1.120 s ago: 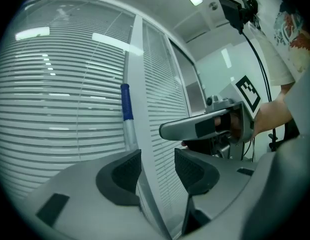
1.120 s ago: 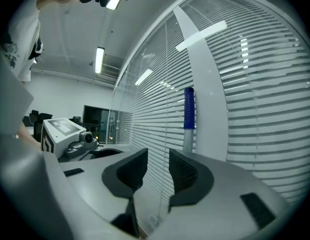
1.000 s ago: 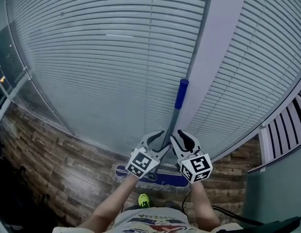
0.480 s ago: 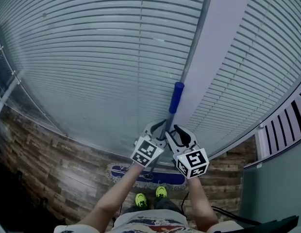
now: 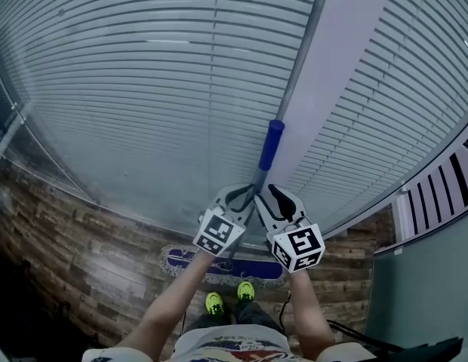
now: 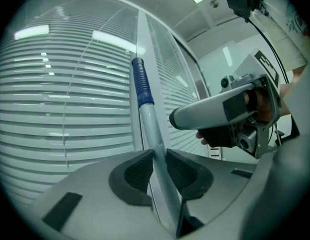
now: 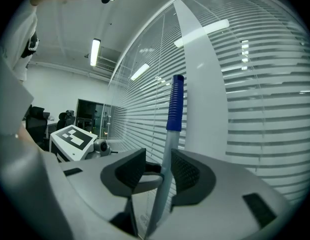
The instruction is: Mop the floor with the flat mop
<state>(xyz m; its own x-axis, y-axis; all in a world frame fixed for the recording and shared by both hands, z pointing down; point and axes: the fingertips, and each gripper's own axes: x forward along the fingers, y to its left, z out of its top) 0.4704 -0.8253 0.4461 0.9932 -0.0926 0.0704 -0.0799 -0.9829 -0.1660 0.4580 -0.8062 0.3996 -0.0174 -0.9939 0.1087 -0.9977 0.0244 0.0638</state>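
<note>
Head view adds mop pad (image 5: 257, 267); left gripper (image 6: 156, 159) just clamped handle (image 6: 147, 120), right gripper (image 7: 160, 166) loosened.

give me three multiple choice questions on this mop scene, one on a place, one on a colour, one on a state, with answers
1. Where is the mop head? A on the floor by the shoes; B on a shelf; C in a bucket.
2. The grip atop the handle is: A red; B blue; C yellow.
3. The left gripper is: A open and empty; B shut on the handle; C shut on a cloth.

Answers: 1 A, the head view shows it flat on the boards just ahead of the feet. 2 B, it is blue in all three views. 3 B, its jaws have just been closing and both pads press the handle.
</note>
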